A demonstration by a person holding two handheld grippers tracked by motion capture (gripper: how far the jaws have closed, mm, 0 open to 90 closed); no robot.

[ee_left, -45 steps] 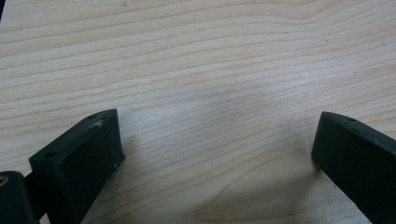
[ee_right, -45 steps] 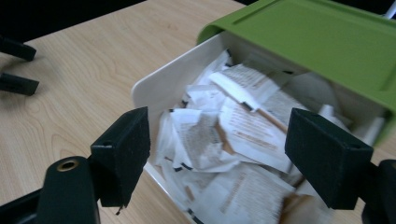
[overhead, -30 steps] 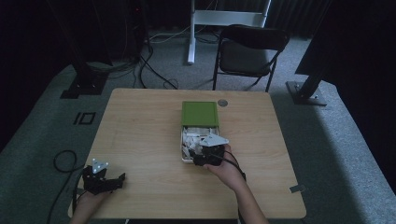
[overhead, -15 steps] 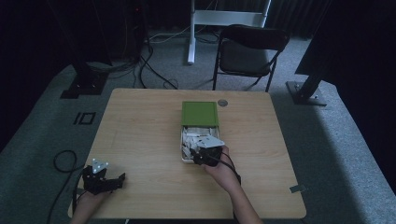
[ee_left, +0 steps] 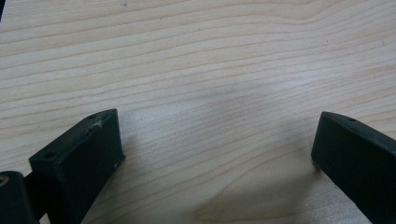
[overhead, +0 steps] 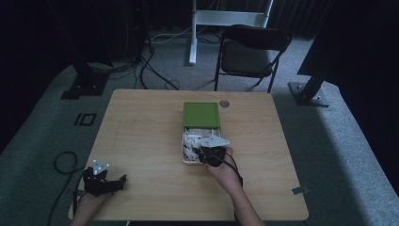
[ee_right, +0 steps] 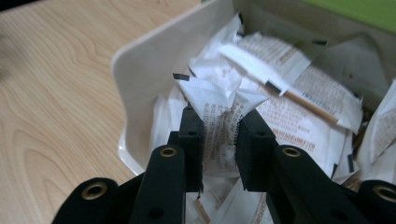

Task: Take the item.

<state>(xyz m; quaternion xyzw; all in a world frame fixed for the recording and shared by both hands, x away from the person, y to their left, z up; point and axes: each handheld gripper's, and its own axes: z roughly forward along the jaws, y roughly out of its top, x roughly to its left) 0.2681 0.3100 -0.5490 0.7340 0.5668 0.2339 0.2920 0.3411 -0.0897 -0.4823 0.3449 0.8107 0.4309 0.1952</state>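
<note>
The right gripper [ee_right: 219,128] is working inside the white tray [ee_right: 140,79], which is sitting at mid-table with its green lid [overhead: 201,114] lying at its far end. The 2 jaws are closing on 1 white paper packet [ee_right: 219,100], and the packet is filling the gap between them. The packet is standing up out of the jaws, with its crumpled upper end above the fingertips and its lower end running down between the jaws. The other packets [ee_right: 299,107] are lying loose just behind and beside it, some touching it.

The relation that matters is vertical: the gripped packet is lying directly between the fingers, with its long axis roughly along the jaws, so a lift is likely to be the clean way out.

The left gripper [overhead: 100,180] is resting at the near left corner of the table [ee_left: 210,60], well apart from the tray, with its jaws spread wide over bare wood.
</note>
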